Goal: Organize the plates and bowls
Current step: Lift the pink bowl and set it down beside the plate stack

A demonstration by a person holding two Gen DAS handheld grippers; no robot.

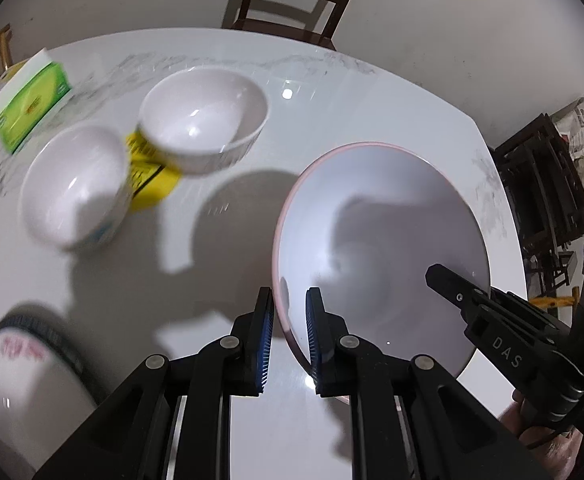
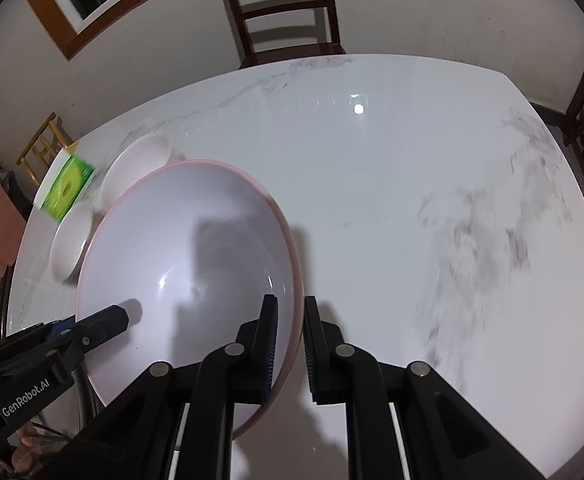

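A large white bowl with a pink rim (image 1: 380, 240) (image 2: 180, 248) hangs tilted above the marble table (image 2: 372, 184), casting a shadow on it. My left gripper (image 1: 289, 292) is shut on its left rim. My right gripper (image 2: 291, 299) is shut on the opposite rim. Each view shows a finger of the other gripper reaching over the bowl's far edge. Two small white bowls (image 1: 204, 116) (image 1: 72, 188) stand at the table's far left; the farther one rests on a yellow packet (image 1: 152, 180). A bowl with a dark rim and red pattern (image 1: 24, 364) sits near the left front.
A green and white tissue box (image 1: 32, 96) (image 2: 66, 186) lies at the far left edge. A dark wooden chair (image 2: 288, 8) stands behind the table, more dark furniture (image 1: 540, 184) to the right. A hand (image 1: 548, 440) holds the right gripper's handle.
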